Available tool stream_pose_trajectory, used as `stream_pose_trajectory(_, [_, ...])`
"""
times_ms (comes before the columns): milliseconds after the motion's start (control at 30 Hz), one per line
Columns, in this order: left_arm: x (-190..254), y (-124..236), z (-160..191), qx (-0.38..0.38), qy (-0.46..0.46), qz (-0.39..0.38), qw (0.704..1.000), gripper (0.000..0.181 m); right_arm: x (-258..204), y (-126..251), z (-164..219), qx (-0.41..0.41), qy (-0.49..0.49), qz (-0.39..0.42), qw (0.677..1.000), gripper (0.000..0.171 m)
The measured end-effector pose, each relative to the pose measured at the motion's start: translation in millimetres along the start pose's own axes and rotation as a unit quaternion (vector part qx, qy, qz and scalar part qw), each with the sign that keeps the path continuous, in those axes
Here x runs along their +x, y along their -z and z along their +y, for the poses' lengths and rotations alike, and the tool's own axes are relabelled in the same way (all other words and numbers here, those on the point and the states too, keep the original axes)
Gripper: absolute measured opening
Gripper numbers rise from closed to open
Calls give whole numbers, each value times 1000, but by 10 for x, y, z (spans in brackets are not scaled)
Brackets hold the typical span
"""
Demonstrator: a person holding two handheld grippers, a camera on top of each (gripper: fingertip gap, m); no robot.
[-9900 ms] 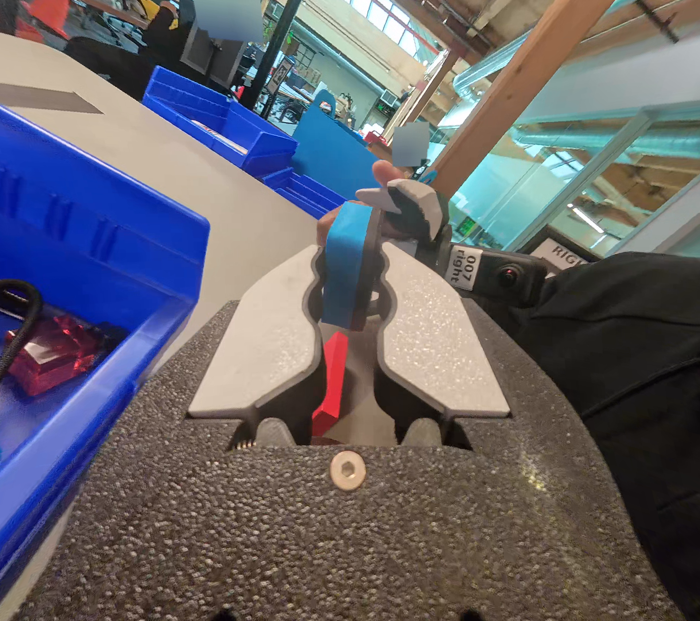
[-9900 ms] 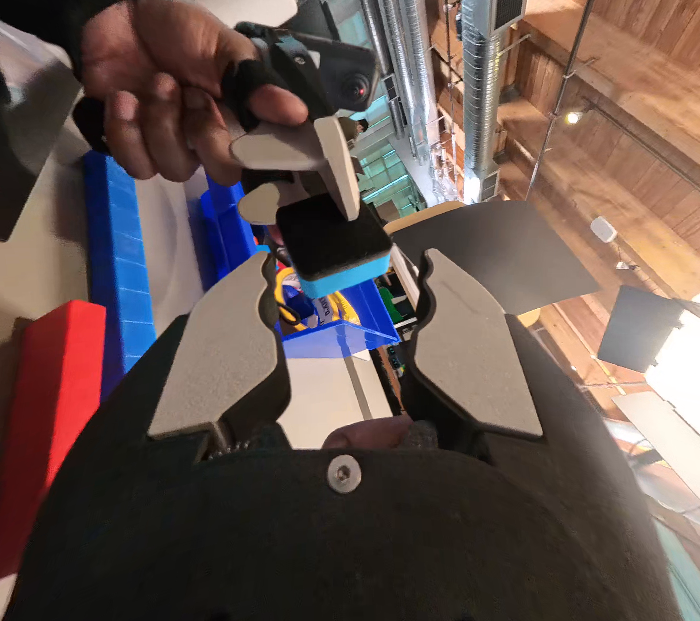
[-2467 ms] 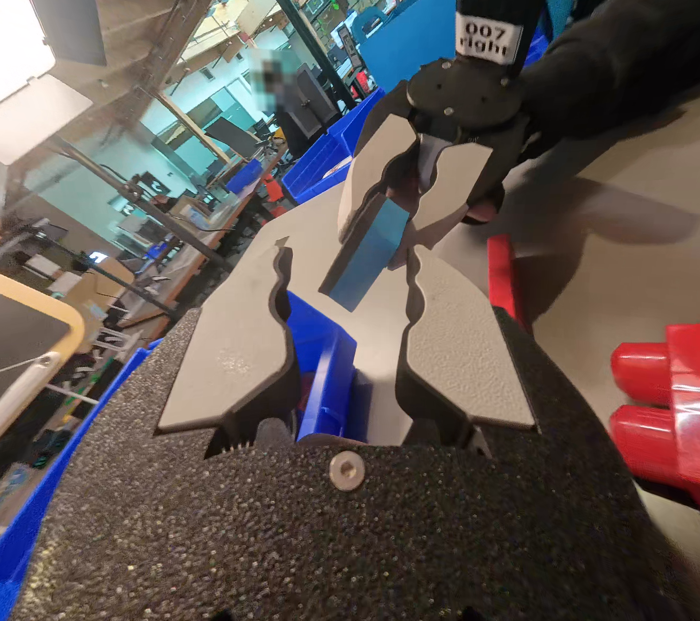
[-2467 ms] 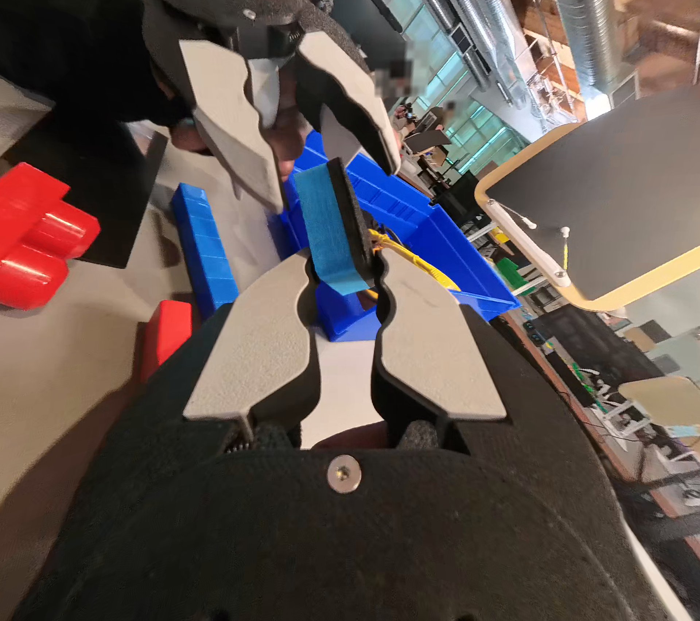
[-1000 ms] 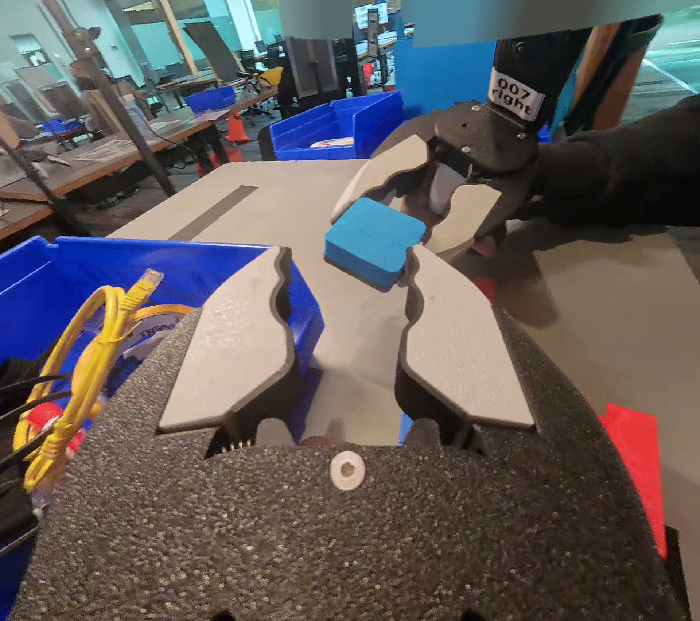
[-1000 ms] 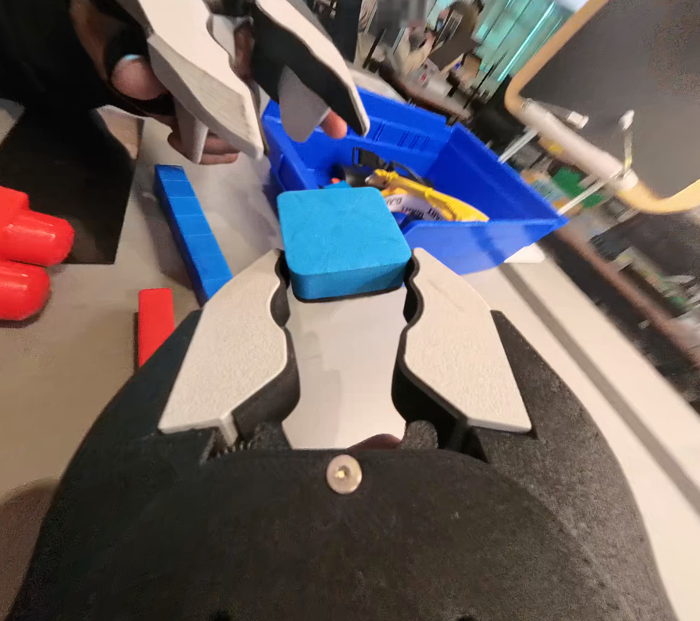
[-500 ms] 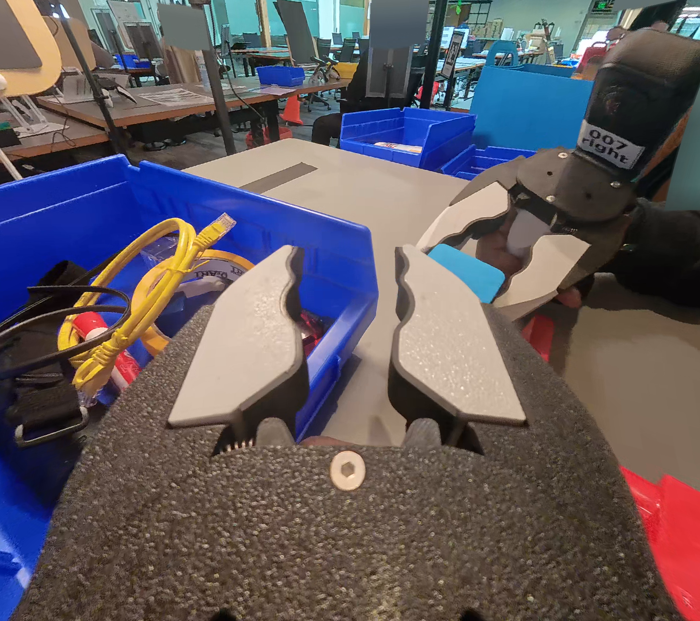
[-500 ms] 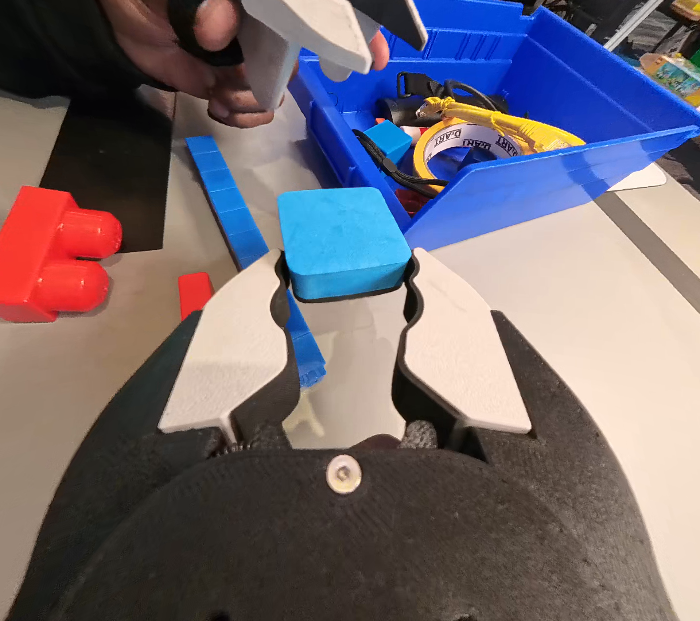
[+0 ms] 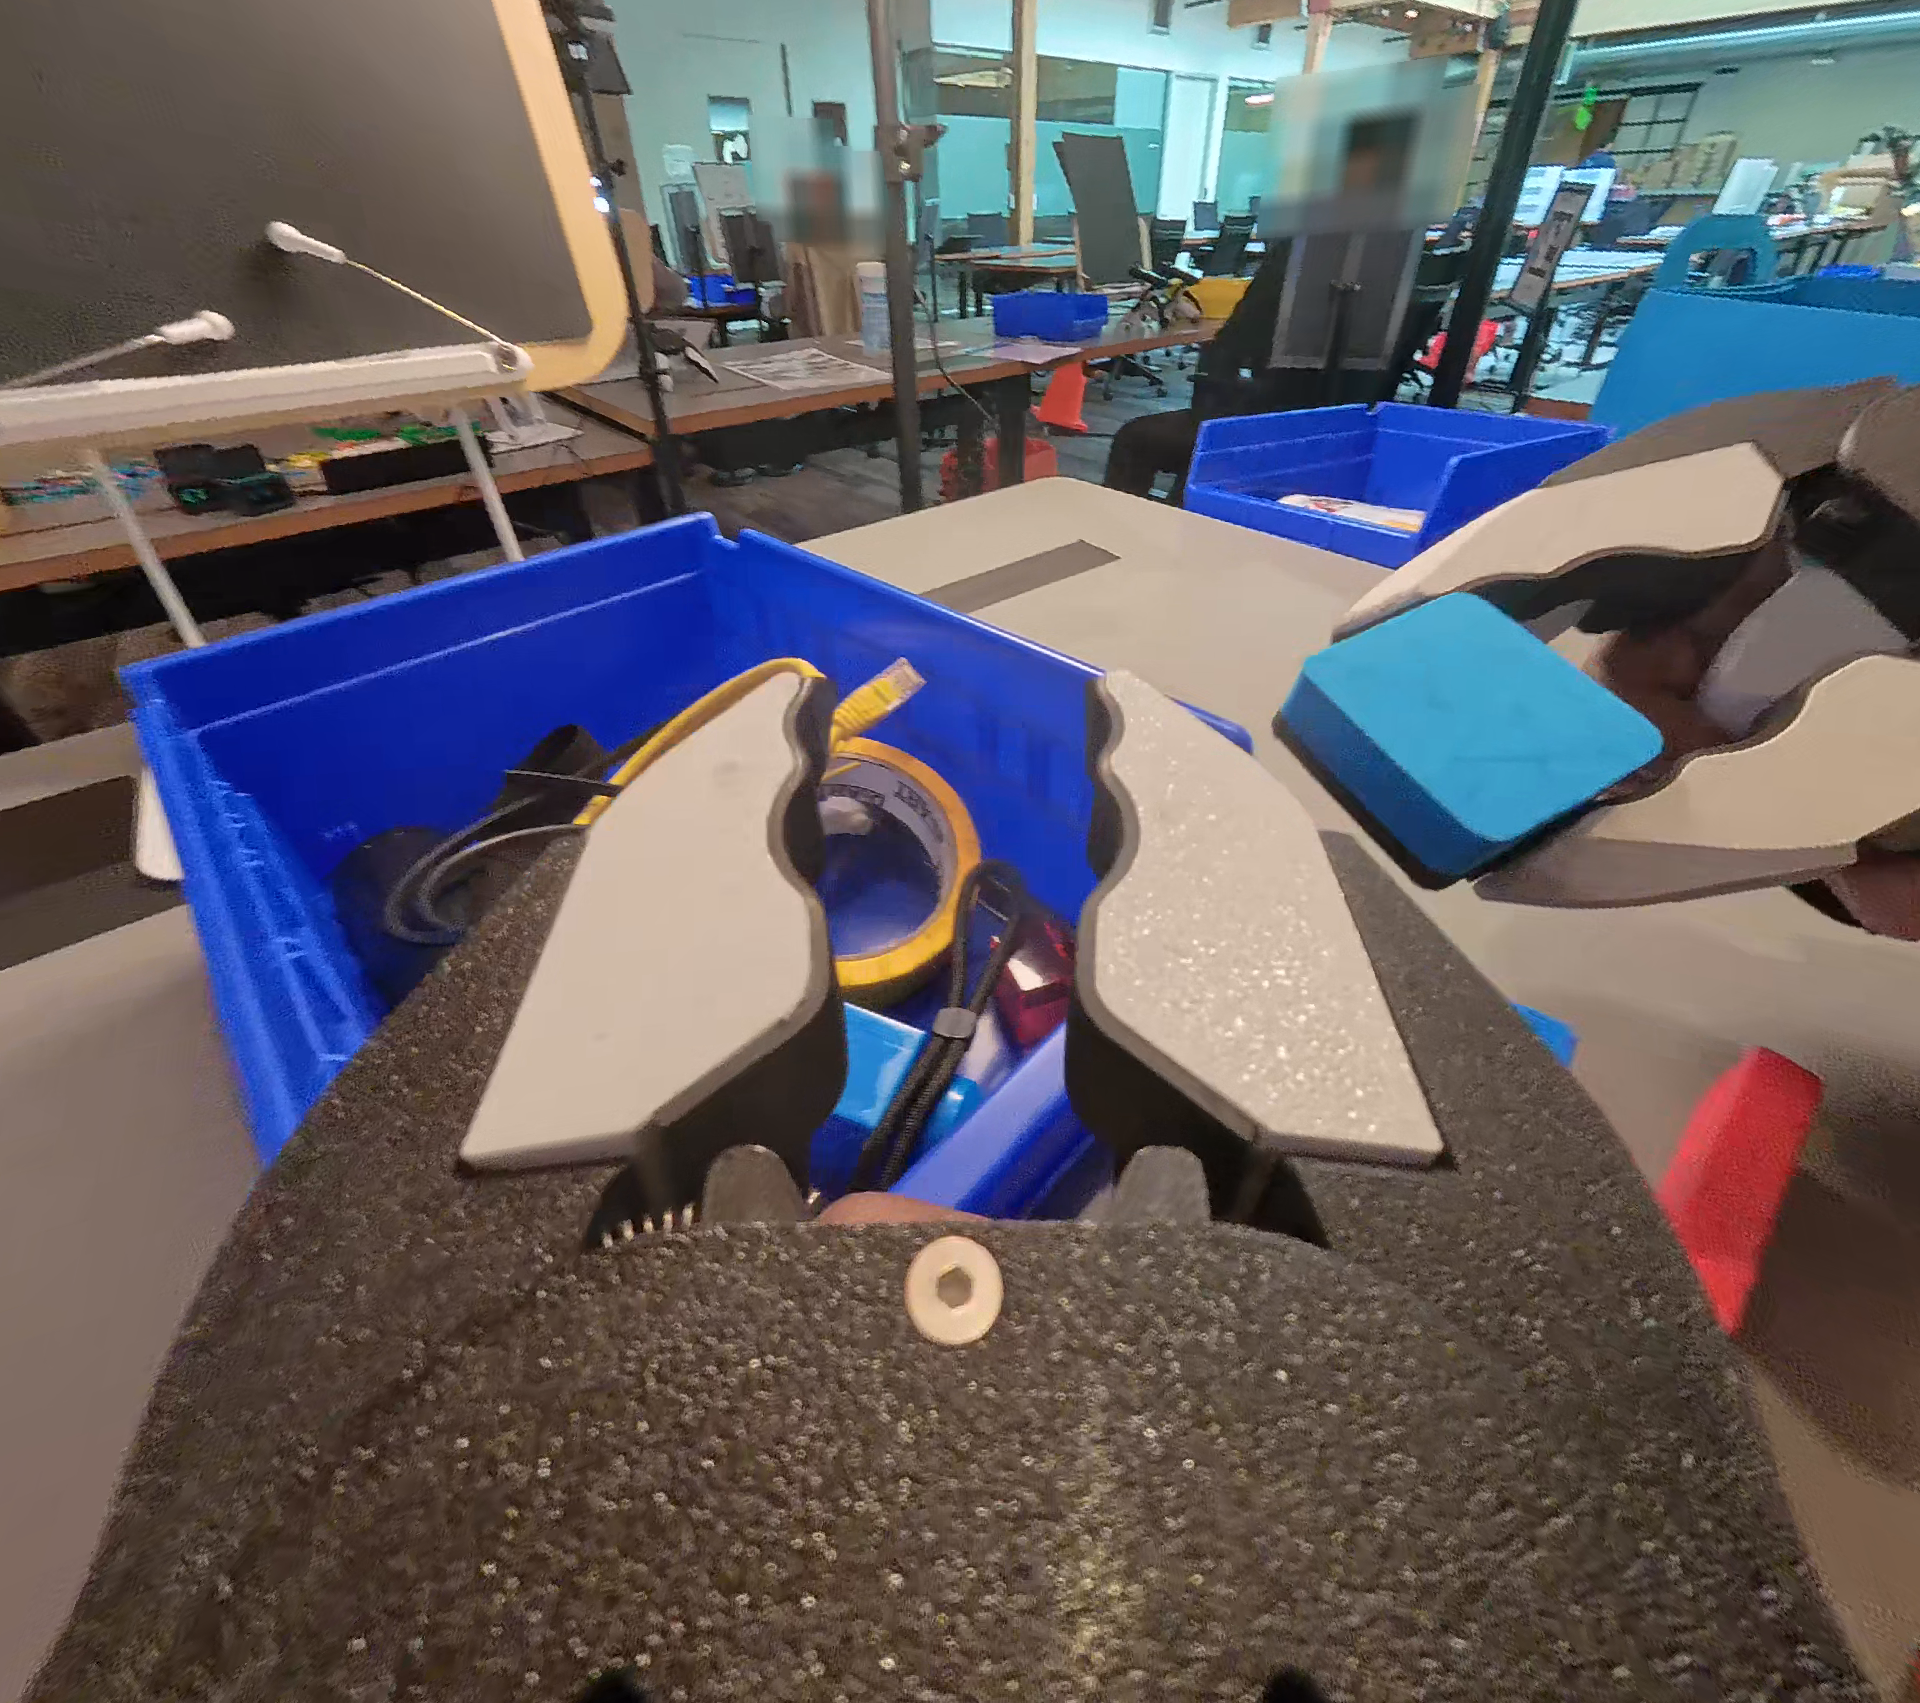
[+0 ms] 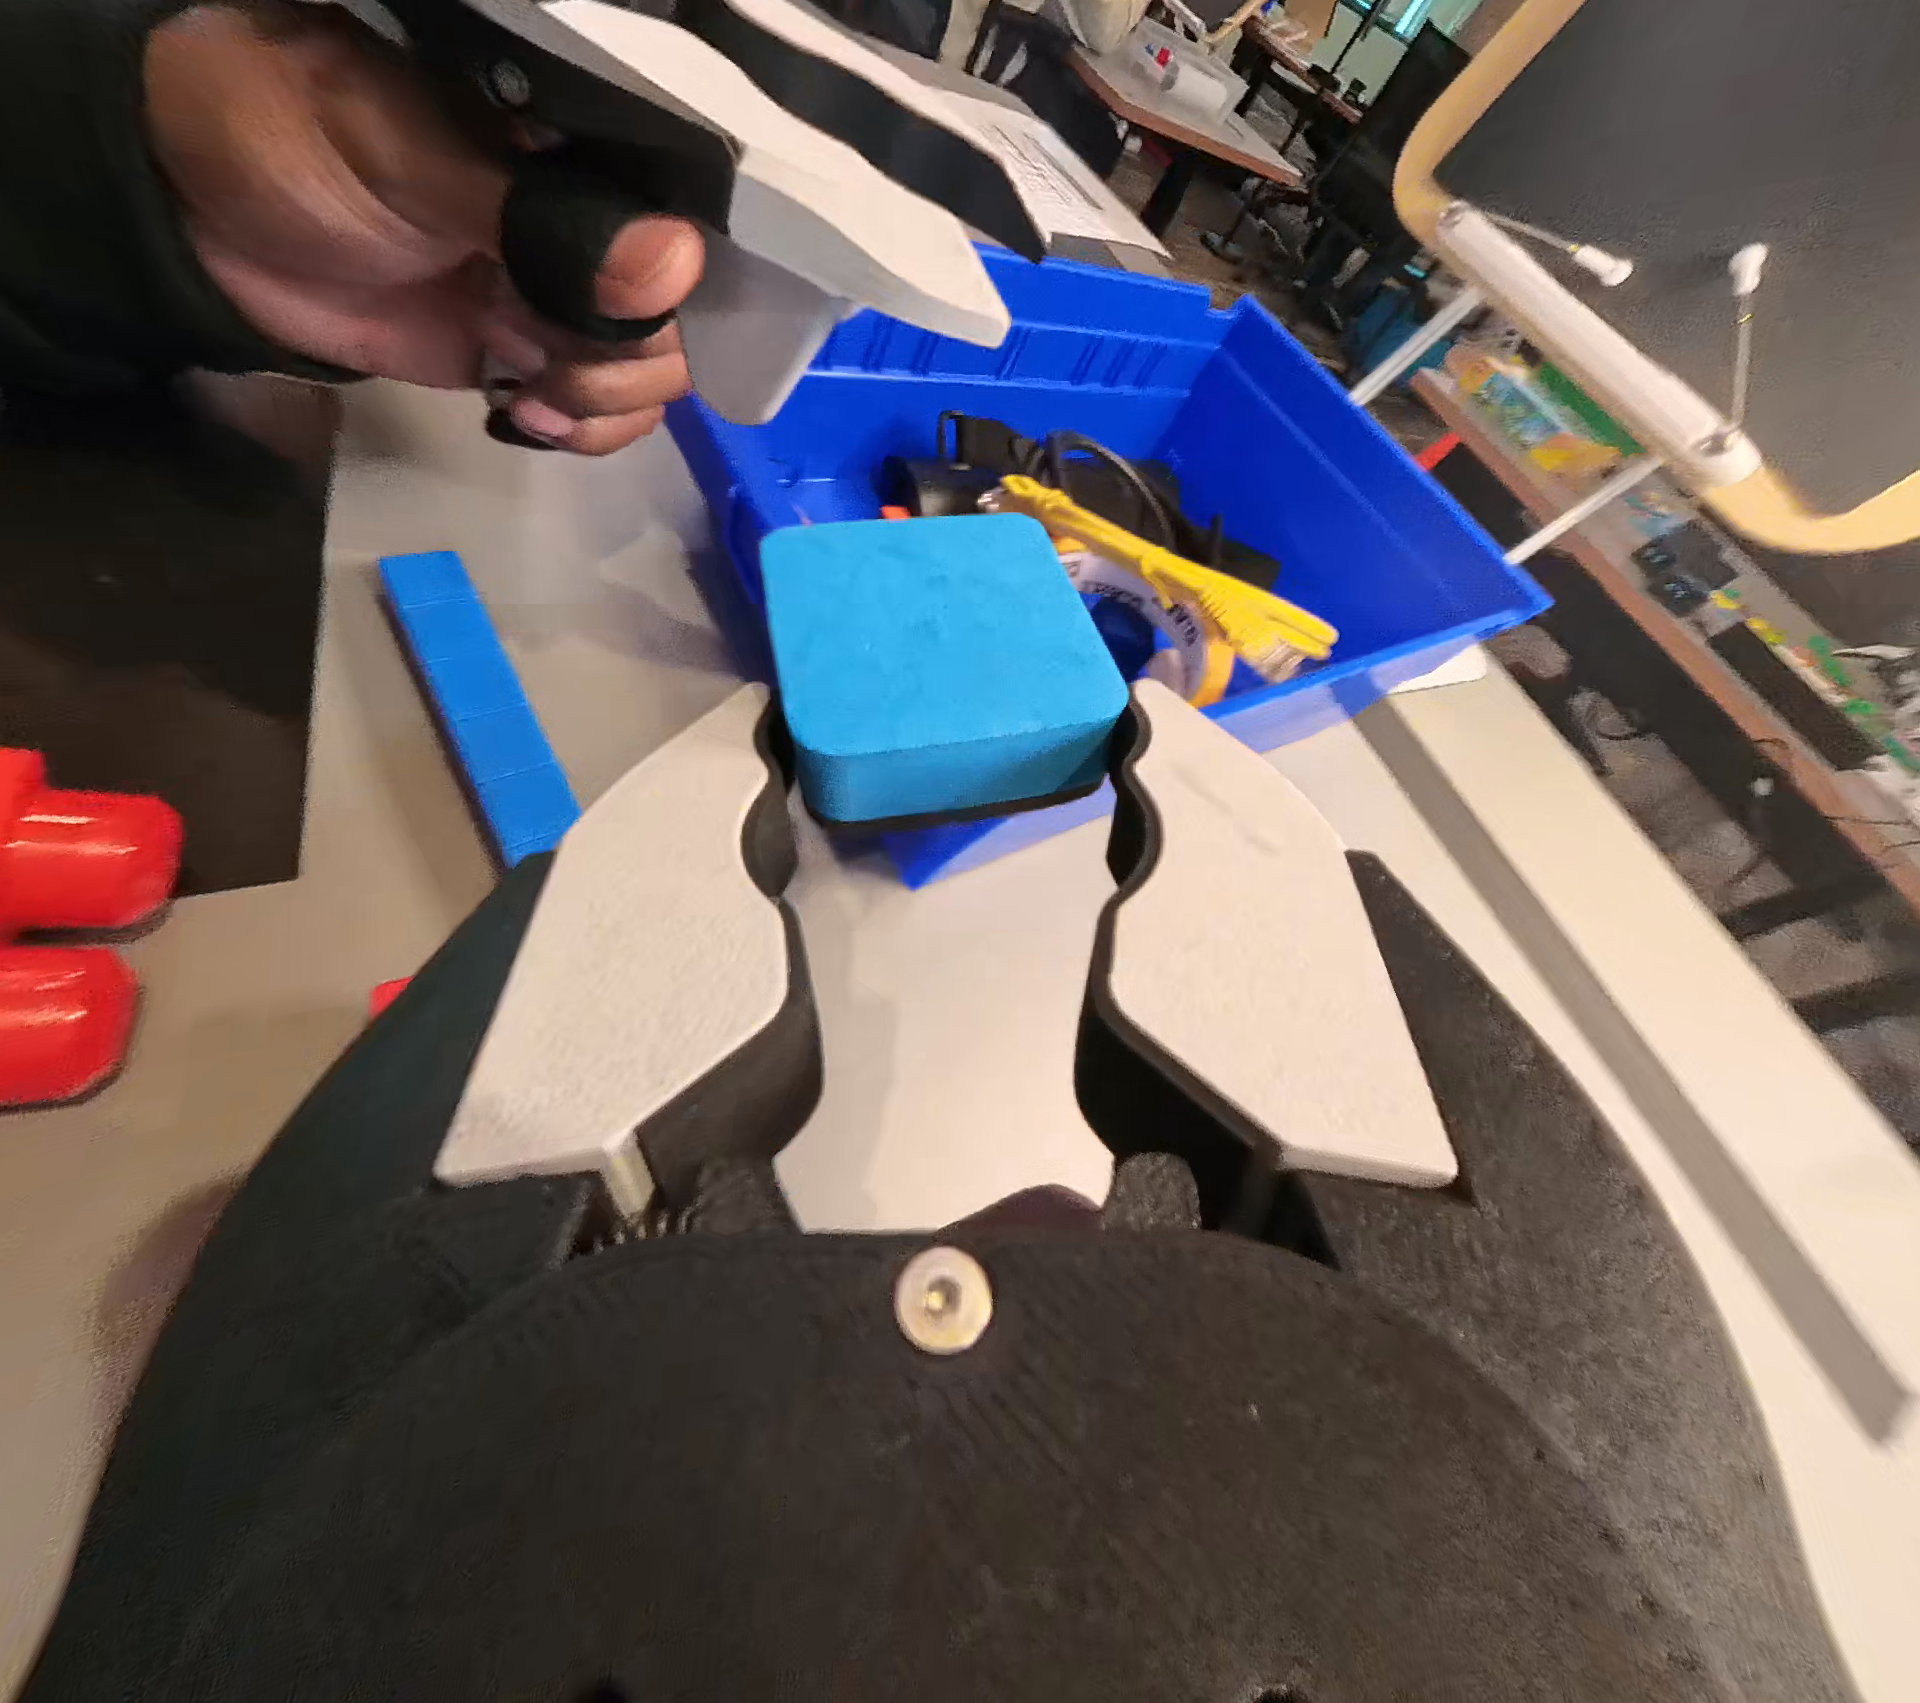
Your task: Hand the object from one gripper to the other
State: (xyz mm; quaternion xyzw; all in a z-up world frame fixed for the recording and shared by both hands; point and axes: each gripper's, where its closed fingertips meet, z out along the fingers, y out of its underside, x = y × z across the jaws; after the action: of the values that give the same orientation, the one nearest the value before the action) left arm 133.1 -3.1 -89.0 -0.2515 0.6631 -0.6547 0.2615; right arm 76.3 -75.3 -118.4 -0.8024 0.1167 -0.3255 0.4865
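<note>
A blue foam block [image 10: 935,656] with rounded corners is clamped between the fingertips of my right gripper [image 10: 948,708], which holds it in the air above the near corner of a blue bin [image 10: 1351,510]. In the left wrist view the block [image 9: 1455,728] and the right gripper [image 9: 1418,754] are at the right edge. My left gripper [image 9: 951,708] is open and empty, pointing into the bin [image 9: 468,697], to the left of the block. In the right wrist view the left gripper [image 10: 1013,282] hangs above the bin's far side, apart from the block.
The bin holds a yellow cable [image 9: 727,697], a tape roll [image 9: 914,864] and black cords. On the grey table lie a blue bar [image 10: 468,697], red bricks [image 10: 73,853], a red piece [image 9: 1735,1165] and a black mat [image 10: 156,614]. Another blue bin [image 9: 1382,458] stands at the far edge. From the right gripper's tips to the blue bar [image 10: 468,697] is close to 12 cm.
My left gripper has swung left, away from the block, and now points into the bin. My right gripper has kept hold of the block and carried it toward the bin.
</note>
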Motion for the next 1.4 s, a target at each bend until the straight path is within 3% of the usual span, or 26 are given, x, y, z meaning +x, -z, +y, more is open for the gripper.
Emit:
stream_pose_trajectory(167, [-272,72,-104,13,-12,-55,998,48,296,-271,-83,-98,69,13,993,59])
stream_pose_trajectory(333, [-403,133,-199,24,3,-69,997,47,324,-539,55,-198,63,-27,978,59])
stream_pose_trajectory(567, [-472,117,-138,5,-11,-77,997,47,271,-675,339,-265,70,-12,962,59])
stream_pose_trajectory(833, [-515,116,-118,-5,-5,-75,997,47,228,-716,479,-276,53,-29,959,64])
stream_pose_trajectory(1133, [-604,132,-113,-5,25,-75,997,47,289,-592,363,-249,58,-38,966,65])
stream_pose_trajectory(1267, [-614,142,-126,-3,21,-77,997,47,107,-416,158,-200,82,-102,971,63])
stream_pose_trajectory(1400, [-611,155,-160,5,15,-79,997,46,-412,-219,70,-166,99,-235,952,57])
